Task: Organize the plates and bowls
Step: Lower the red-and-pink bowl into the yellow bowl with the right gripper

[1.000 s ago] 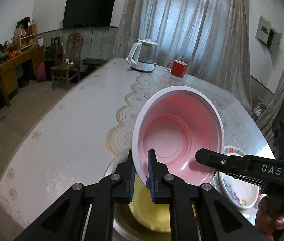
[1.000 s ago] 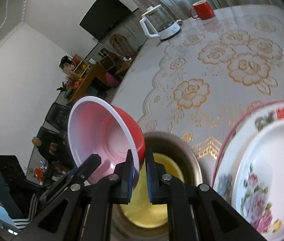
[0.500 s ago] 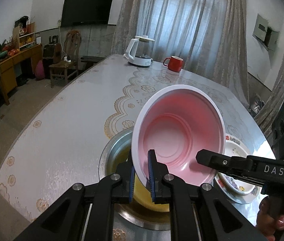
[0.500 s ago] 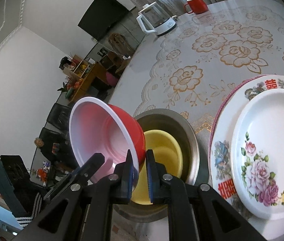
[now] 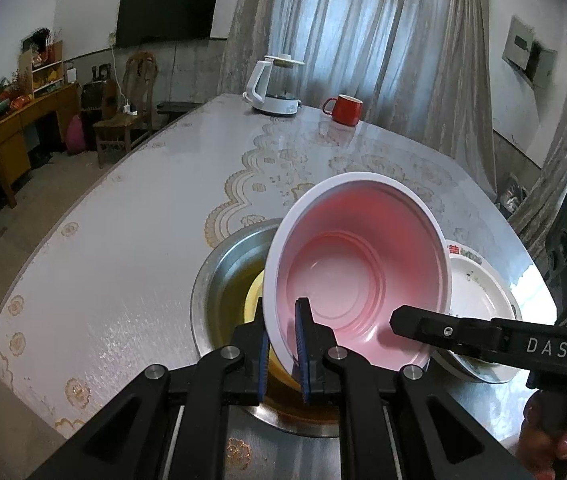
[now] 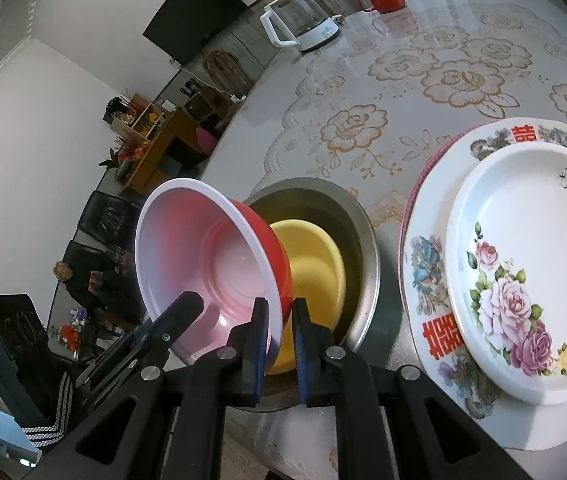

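Both hand-held grippers, left (image 5: pixel 282 346) and right (image 6: pixel 279 344), pinch the red bowl's (image 5: pixel 363 276) rim; next, lower it into the yellow bowl (image 6: pixel 315 264), probably.

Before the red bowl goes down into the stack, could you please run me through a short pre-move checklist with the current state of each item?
1. Left gripper clamped on red plastic bowl with pink inside: ok.
2. Right gripper clamped on the same rim: ok.
3. Bowl level for nesting: not ok, steeply tilted.
4. Yellow bowl seated inside steel basin: ok.
5. Flowered plate stack apart from the basin: ok.
6. Red mug and white kettle far off: ok.
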### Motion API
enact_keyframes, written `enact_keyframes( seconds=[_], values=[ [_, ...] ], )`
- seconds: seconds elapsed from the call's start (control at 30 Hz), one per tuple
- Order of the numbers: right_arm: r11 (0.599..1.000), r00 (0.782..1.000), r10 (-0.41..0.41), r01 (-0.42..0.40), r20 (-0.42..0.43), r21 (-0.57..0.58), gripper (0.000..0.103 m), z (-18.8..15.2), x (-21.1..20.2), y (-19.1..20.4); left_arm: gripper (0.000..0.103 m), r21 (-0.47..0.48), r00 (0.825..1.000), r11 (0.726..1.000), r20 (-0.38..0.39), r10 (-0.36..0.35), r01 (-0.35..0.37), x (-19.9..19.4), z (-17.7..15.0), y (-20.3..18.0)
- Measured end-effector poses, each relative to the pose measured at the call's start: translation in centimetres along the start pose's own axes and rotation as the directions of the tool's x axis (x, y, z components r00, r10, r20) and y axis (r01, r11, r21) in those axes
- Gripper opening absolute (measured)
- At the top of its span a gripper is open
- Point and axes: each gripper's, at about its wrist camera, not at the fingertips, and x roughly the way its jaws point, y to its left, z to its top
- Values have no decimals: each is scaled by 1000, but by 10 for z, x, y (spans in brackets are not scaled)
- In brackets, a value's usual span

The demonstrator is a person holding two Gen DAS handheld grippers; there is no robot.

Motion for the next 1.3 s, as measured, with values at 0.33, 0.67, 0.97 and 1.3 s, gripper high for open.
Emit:
enact_keyframes(
  seconds=[0.33, 0.67, 0.97, 1.3],
  values=[
    [1000, 1000, -7, 8, -30, 4, 13, -6, 3, -3, 12, 1, 999, 1000, -36, 15, -15, 6, -7, 2],
    [1000, 999, -8, 8, -43, 2, 14, -12, 1, -3, 12, 10, 999, 1000, -44, 21, -21, 10, -9, 2],
    [998, 998, -24, 21, -51, -56, 20, -18, -5, 9, 13, 11, 998, 1000, -56, 21, -21, 9, -15, 6],
    [998, 999, -29, 27, -36, -57, 22, -18, -8, 11, 14, 16, 997, 1000, -77, 23, -22, 13, -12, 7]
  ],
)
